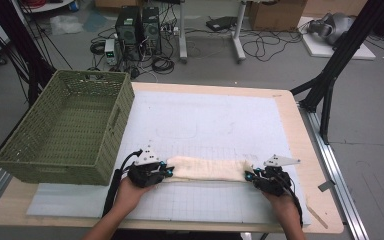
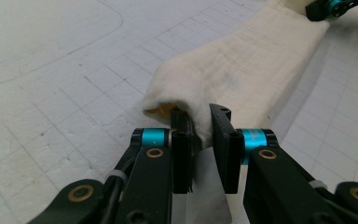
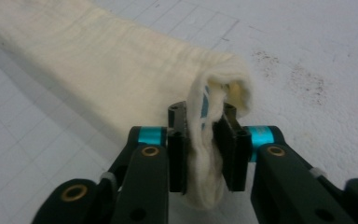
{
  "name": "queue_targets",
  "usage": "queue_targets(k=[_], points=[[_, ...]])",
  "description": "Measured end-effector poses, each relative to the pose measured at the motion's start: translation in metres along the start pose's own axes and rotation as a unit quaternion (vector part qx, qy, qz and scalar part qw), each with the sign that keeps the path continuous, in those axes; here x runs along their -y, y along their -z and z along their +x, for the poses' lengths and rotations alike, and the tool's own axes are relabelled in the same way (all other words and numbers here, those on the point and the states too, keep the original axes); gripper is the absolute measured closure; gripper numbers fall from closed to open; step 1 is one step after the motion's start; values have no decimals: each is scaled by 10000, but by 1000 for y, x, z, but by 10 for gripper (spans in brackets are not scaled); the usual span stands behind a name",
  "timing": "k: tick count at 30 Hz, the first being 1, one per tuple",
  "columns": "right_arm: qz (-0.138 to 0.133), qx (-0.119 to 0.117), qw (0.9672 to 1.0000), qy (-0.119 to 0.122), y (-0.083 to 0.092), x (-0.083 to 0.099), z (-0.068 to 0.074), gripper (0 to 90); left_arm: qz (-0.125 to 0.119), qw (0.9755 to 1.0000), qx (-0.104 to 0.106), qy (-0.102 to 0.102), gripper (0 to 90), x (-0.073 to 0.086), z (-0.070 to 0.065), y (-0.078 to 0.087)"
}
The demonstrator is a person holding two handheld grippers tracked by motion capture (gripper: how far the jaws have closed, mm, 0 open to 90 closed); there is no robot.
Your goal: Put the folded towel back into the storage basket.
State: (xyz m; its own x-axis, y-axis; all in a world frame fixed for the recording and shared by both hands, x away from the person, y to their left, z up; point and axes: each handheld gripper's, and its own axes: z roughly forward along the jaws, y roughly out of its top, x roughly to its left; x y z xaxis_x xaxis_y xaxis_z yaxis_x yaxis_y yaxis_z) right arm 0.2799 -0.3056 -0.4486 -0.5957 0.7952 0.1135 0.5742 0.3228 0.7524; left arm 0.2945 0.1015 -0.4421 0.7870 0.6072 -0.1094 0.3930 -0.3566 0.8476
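Cables, computer towers and cardboard boxes crowded the grey floor behind a wooden desk (image 1: 307,150) covered by a white gridded mat (image 1: 215,125). On the desk's left end stood a green woven basket (image 1: 67,130), its near corner just beside the person's left hand (image 1: 130,192). A cream cloth (image 1: 207,169), folded into a long narrow band, lay flat across the near part of the mat, running left to right between the two hands. The left tool (image 1: 169,171) was clenched on the band's left end; in the left gripper view, that tool (image 2: 204,126) had its jaws pinching the folded edge of the cloth (image 2: 242,70), which stretched away toward the other tool (image 2: 335,7). The right tool (image 1: 248,175) was clenched on the opposite end; in the right gripper view, it (image 3: 204,122) squeezed a bunched wad of the cloth (image 3: 121,74) between its jaws. Dark specks (image 3: 303,77) marked the mat just beyond that end.
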Motion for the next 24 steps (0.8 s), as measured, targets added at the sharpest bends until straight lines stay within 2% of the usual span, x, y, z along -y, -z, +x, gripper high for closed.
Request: queue_targets(k=[5, 10, 16, 24], points=[[10, -25, 9999, 151, 1, -1, 0, 777, -108, 9999, 12, -13, 791, -1, 1, 5], [-92, -23, 9994, 342, 4, -4, 1, 787, -241, 9997, 8, 9, 793, -3, 1, 10], [-358, -74, 9975, 602, 7, -11, 4, 790, -520, 9986, -25, 72, 794, -11, 3, 26], [-786, -225, 9949, 588, 12, -21, 3, 797, -860, 9962, -10, 137, 794, -17, 1, 45]])
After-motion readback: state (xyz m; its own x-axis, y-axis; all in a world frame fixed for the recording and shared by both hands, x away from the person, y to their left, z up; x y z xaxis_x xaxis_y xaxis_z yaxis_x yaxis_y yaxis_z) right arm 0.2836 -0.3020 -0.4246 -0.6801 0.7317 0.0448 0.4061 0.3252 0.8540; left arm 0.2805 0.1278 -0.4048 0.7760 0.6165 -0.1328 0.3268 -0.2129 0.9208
